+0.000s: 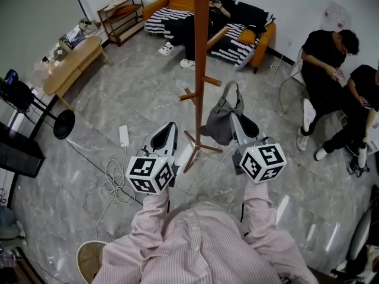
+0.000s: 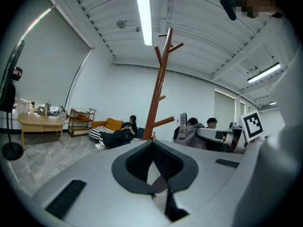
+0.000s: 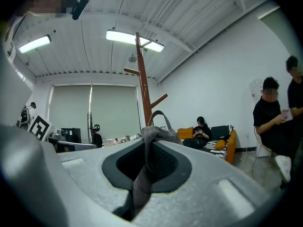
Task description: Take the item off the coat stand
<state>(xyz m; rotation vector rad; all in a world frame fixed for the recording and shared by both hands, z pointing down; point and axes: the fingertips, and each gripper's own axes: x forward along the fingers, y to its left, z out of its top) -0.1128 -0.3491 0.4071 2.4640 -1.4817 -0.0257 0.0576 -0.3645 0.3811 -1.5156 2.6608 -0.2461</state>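
Limp grey cloth bag [image 1: 220,126], looped handle

My head view looks steeply down from above my shoulders. The left gripper view and right gripper view sit close behind my jaws (tilted upward, it seems). All three share the coat stand [image 1: 201,70] and the orange sofa [image 1: 177,2].

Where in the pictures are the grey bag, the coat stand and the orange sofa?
grey bag [image 1: 220,126], head view, on its cloth body.
coat stand [image 1: 201,46], head view, on its upright pole.
orange sofa [image 1: 266,38], head view, on its bare orange arm.
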